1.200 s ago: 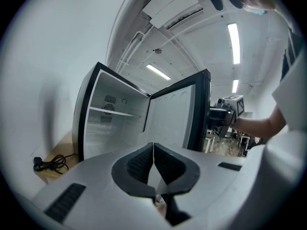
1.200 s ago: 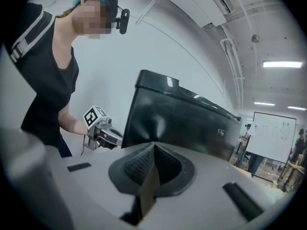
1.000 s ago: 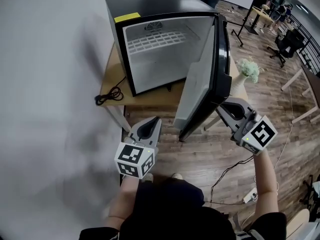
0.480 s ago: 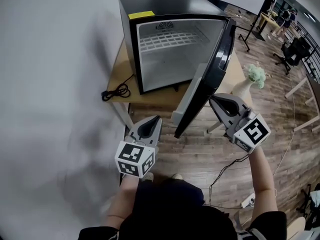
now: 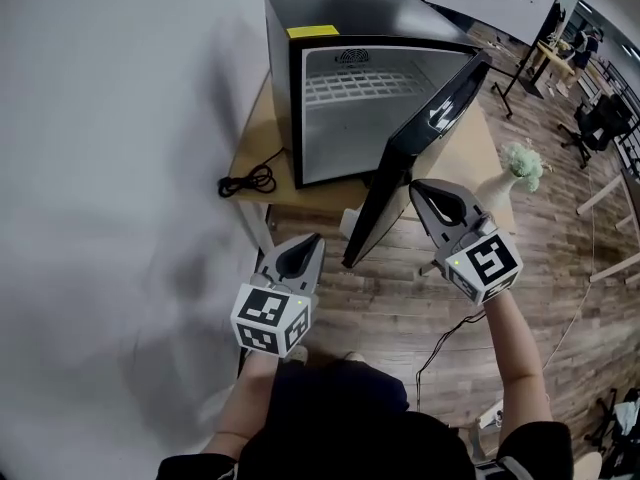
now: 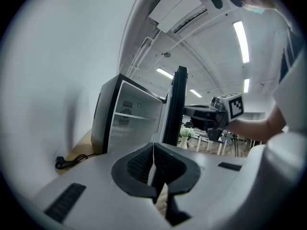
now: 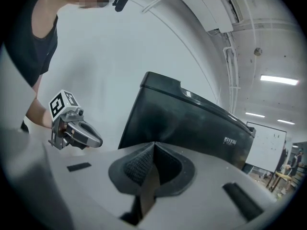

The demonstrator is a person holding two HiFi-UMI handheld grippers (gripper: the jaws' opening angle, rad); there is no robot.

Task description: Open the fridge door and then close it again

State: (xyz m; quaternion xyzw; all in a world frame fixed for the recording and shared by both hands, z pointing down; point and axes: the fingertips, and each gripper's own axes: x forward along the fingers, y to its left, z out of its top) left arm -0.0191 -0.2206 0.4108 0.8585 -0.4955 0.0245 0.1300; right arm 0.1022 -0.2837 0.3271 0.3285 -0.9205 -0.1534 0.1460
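A small black fridge [image 5: 330, 18] stands on a wooden table [image 5: 262, 128], its white inside and wire shelf showing. Its black door [image 5: 430, 118] hangs about half open, hinged on the right. My right gripper [image 5: 415, 188] is shut and empty, its tips at the door's outer face near the lower free edge. In the right gripper view the door [image 7: 192, 123] fills the space just ahead of my right gripper [image 7: 153, 147]. My left gripper [image 5: 310, 240] is shut and empty, held low in front of the table, apart from the fridge. From the left gripper view [image 6: 153, 150] the door's edge [image 6: 175, 104] faces me.
A black power cord [image 5: 245, 181] lies coiled on the table's left part. A white vase of flowers [image 5: 520, 163] stands right of the door. A white wall runs along the left. A cable [image 5: 450, 338] trails over the wood floor; desks and chairs stand far right.
The door has swung further toward the fridge body, and my right gripper has moved left along with it at its outer face. My left gripper has kept its place low in the view.
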